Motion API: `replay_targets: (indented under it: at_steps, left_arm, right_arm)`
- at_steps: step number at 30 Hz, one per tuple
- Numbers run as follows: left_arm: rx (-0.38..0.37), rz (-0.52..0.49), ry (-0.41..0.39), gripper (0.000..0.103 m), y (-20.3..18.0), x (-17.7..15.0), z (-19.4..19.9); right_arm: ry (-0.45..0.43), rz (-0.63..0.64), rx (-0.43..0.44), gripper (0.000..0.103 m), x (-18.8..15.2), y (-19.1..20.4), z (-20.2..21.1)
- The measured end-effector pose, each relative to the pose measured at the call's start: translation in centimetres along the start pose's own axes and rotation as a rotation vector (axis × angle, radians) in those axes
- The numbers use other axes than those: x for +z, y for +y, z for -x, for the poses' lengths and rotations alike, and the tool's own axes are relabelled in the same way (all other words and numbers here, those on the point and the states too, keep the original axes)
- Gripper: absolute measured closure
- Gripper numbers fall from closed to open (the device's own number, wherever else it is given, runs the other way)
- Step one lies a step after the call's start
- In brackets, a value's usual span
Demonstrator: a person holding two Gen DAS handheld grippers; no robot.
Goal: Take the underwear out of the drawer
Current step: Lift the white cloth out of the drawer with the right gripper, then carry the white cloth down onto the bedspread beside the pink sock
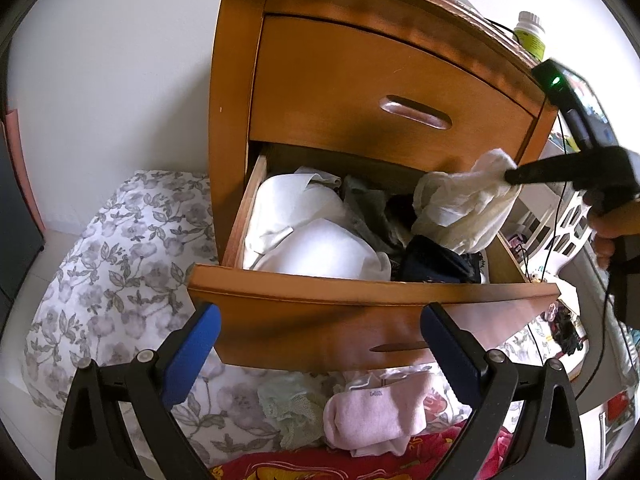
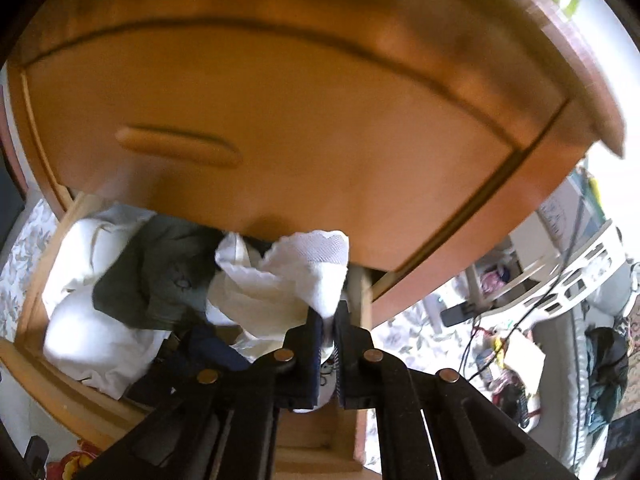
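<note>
Your right gripper (image 2: 328,320) jaws clamp cream underwear (image 1: 464,204) above open drawer (image 1: 360,292); garment's long axis hangs down toward drawer. Left gripper (image 1: 320,344) jaws spread wide, empty, before drawer front.

Your left gripper (image 1: 320,344) sits low in front of the open lower wooden drawer (image 1: 360,300), its blue-padded fingers (image 1: 192,352) spread wide with nothing between them. Your right gripper (image 1: 514,176) reaches in from the right, pinching a crumpled cream-white piece of underwear (image 1: 464,204) that hangs above the drawer's right end. Inside the drawer lie white folded garments (image 1: 308,232) on the left and a dark navy garment (image 1: 436,260) on the right. Below the drawer front, a pale pink sock (image 1: 372,416) and a mint lace piece (image 1: 292,408) rest on grey floral bedding (image 1: 120,272).
</note>
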State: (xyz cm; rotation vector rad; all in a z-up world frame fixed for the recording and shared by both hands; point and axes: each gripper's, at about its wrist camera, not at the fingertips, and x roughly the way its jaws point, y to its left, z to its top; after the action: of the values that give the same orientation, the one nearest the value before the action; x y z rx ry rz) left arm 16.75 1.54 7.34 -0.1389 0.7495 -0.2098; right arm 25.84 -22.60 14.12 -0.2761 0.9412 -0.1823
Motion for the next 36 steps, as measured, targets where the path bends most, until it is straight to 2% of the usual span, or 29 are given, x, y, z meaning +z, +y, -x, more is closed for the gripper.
replay_targets:
  at_steps: [12,20,25,30,36]
  left_arm:
    - [0.009,-0.034,-0.024,0.003,-0.9,-0.3,1.8]
    - [0.019,-0.035,-0.047,0.003,-0.8,-0.3,3.2]
    - [0.026,-0.038,-0.060,0.003,-0.8,-0.5,4.2]
    - [0.036,-0.048,-0.076,0.003,-1.0,-0.6,5.3]
    - [0.037,-0.058,-0.095,0.003,-1.1,-0.7,6.6]
  right_arm:
    - [-0.137,-0.002,-0.007,0.098,0.2,-1.3,6.7]
    - [-0.281,0.004,0.005,0.098,0.2,-2.5,14.0]
    - [-0.363,0.017,0.028,0.098,-0.9,-2.9,18.3]
    - [-0.398,0.053,0.053,0.098,-2.8,-2.3,21.2]
    - [-0.397,0.093,0.090,0.098,-4.7,-1.3,22.9]
